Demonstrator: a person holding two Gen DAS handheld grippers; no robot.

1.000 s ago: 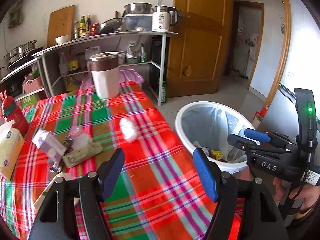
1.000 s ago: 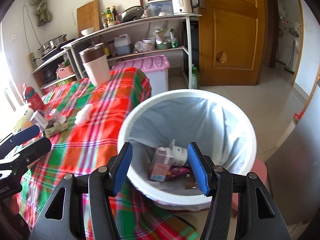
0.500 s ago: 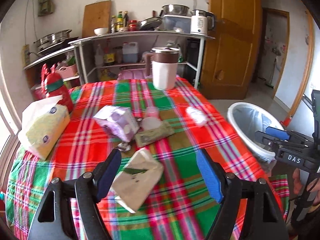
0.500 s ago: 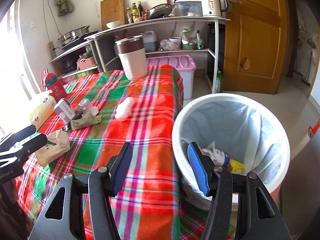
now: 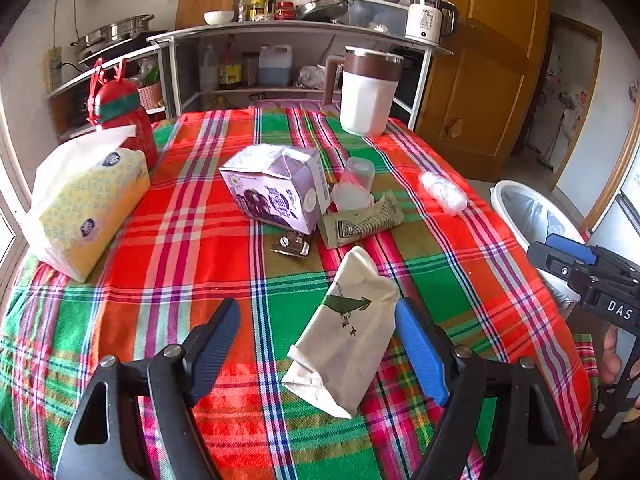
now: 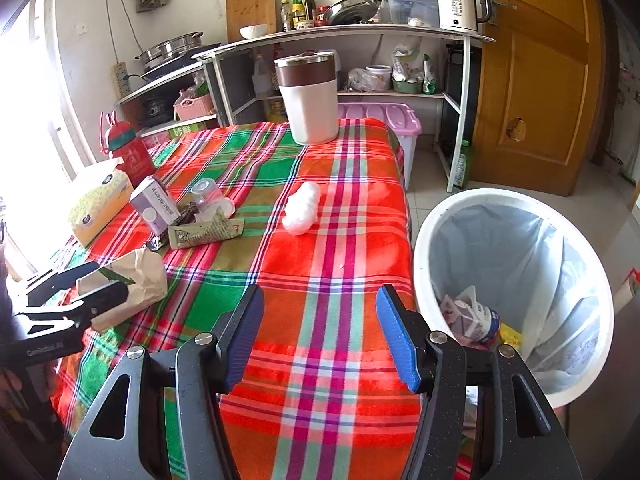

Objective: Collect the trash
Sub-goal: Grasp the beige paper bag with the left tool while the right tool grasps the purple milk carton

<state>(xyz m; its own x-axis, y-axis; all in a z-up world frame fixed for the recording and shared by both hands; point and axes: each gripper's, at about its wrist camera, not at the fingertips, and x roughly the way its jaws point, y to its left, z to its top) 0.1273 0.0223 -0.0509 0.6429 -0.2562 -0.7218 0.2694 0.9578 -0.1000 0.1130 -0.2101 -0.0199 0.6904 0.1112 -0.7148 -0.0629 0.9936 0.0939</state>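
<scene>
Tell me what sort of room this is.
Most likely a home kitchen with a dining table. Shelves hold pots, sauce bottles and an electric kettle, and a table under a plaid cloth stands beside a lined trash bin.

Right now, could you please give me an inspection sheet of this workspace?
Surface: table under a plaid cloth.
Job's things: paper bag, purple carton, flattened wrapper, clear cup, small foil piece, white wad; bin beside the table, with trash inside.
Clutter: tissue pack, red bottle, white jug.
Grippers: left gripper open, with the paper bag between its fingers; right gripper open, empty.
Cables: cord down the wall to a power strip.
Surroundings: kitchen shelves, wooden door.
</scene>
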